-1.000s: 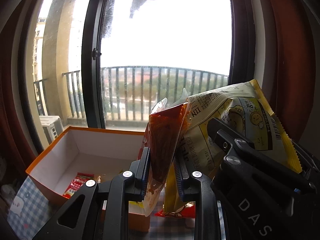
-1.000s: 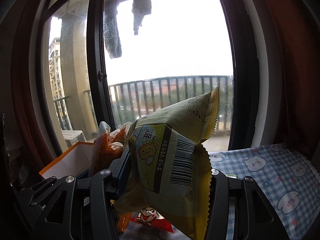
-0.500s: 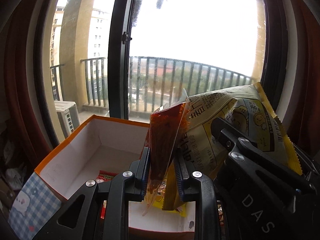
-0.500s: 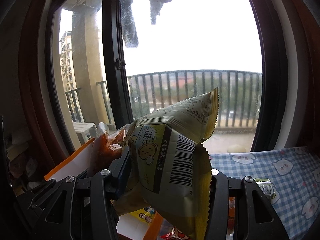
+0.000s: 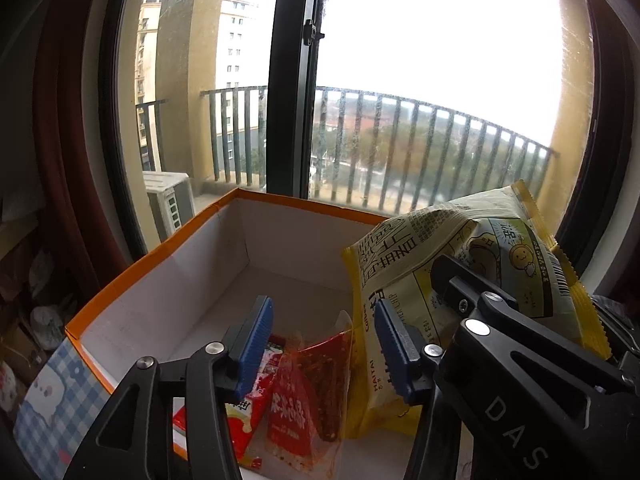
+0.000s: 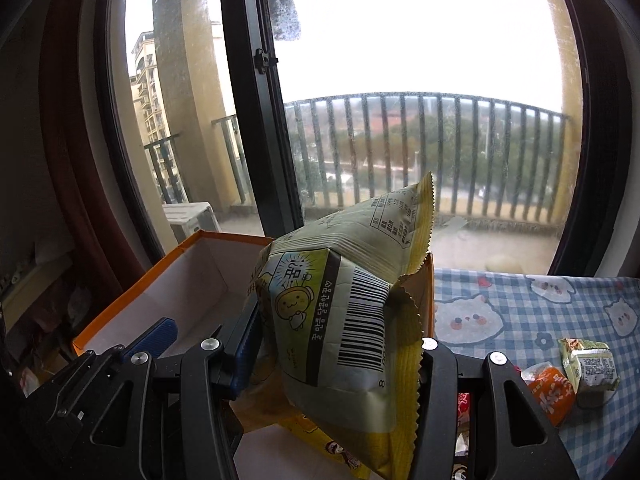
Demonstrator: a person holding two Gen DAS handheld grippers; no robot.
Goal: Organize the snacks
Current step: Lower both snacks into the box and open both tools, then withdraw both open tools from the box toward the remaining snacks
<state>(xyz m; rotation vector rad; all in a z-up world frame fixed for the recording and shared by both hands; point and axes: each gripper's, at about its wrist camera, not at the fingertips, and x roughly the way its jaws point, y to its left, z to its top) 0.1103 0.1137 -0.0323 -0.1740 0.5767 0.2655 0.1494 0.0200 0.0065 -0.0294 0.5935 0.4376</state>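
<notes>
An orange-rimmed white cardboard box stands by the window; it also shows in the right wrist view. My left gripper is open above the box. A clear red chili snack pouch lies loose in the box between its fingers, beside a red-and-white packet. My right gripper is shut on a yellow-green chip bag and holds it over the box's right side; the bag also shows in the left wrist view.
A blue checked tablecloth with cat faces covers the table. An orange snack packet and a small green packet lie on it at right. A yellow bag sits in the box. The window and balcony railing are behind.
My left gripper has opened and the red chili pouch has dropped into the box. Both grippers have moved forward over the box. The right gripper still holds the chip bag.
</notes>
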